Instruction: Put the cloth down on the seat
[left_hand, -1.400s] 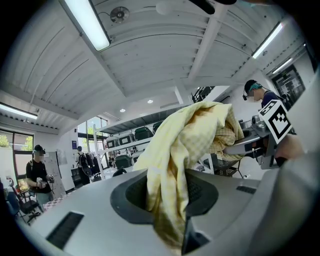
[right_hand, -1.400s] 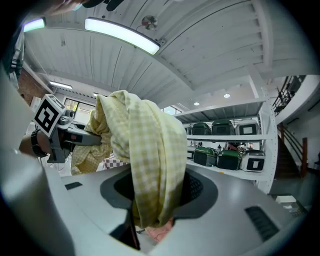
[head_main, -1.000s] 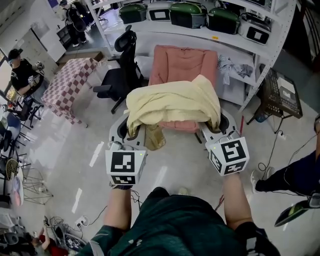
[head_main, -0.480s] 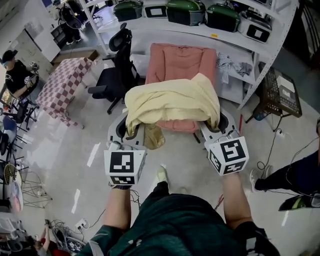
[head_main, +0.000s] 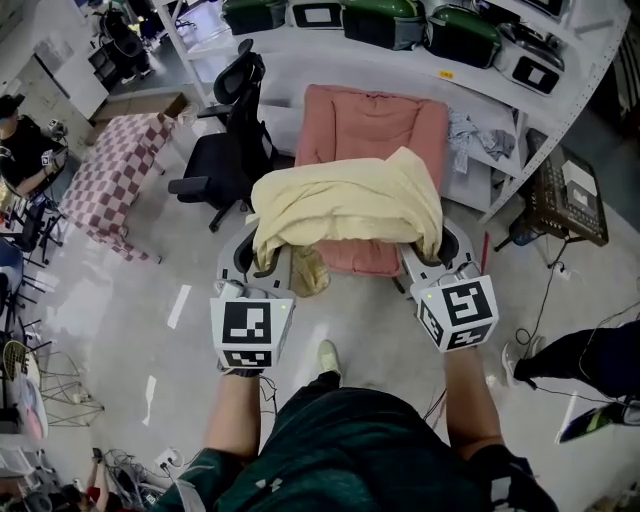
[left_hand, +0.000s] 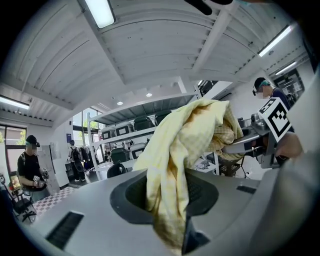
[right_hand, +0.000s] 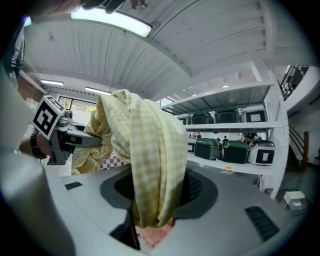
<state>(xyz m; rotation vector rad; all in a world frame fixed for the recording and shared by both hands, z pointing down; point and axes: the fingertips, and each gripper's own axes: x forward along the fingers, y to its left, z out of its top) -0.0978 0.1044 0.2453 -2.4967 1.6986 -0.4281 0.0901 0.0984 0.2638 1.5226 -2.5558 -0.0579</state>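
Note:
A pale yellow checked cloth (head_main: 345, 205) hangs stretched between my two grippers, in the air over the front of a pink cushioned seat (head_main: 372, 130). My left gripper (head_main: 262, 262) is shut on the cloth's left end (left_hand: 172, 165), which bunches up between its jaws. My right gripper (head_main: 432, 252) is shut on the right end (right_hand: 152, 175), the fabric draping down over its jaws. In each gripper view the other gripper shows across the cloth. The seat's front edge is hidden under the hanging cloth.
A black office chair (head_main: 232, 140) stands left of the seat. White shelving (head_main: 470, 75) with green cases (head_main: 462, 35) runs behind it. A checkered table (head_main: 115, 170) is at the left, a dark crate (head_main: 565, 200) at the right. People sit at the far left.
The view has shifted slightly toward the seat, and a foot has stepped forward on the floor. Both grippers keep their hold on the cloth.

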